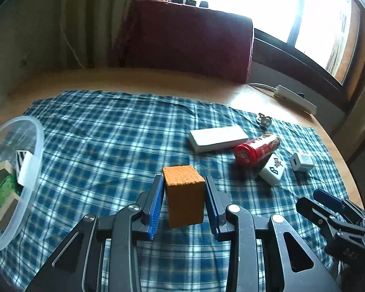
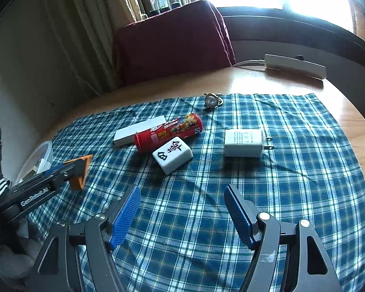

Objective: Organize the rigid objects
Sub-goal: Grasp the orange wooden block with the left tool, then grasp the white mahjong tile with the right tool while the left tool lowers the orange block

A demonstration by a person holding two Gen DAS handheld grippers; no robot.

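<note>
Left gripper clamped on orange block; clear container at left already holds several pieces. Right gripper jaws apart, empty; red tube, mahjong tile, charger, white box remain on cloth.

clear container cut off by the left edge, contents only partly visible.

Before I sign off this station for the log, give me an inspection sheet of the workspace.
Surface: wooden table under a blue plaid cloth.
Job's things: orange block in the left gripper; clear container partly filled; white box, red Skittles tube, mahjong tile, white charger and ring loose on the cloth.
Clutter: nothing seen.
Grippers: left closed on the block; right gripper open, empty.
Cables: power strip with its cord on the table.
Surroundings: maroon cushion, curtain, bright window.
</note>
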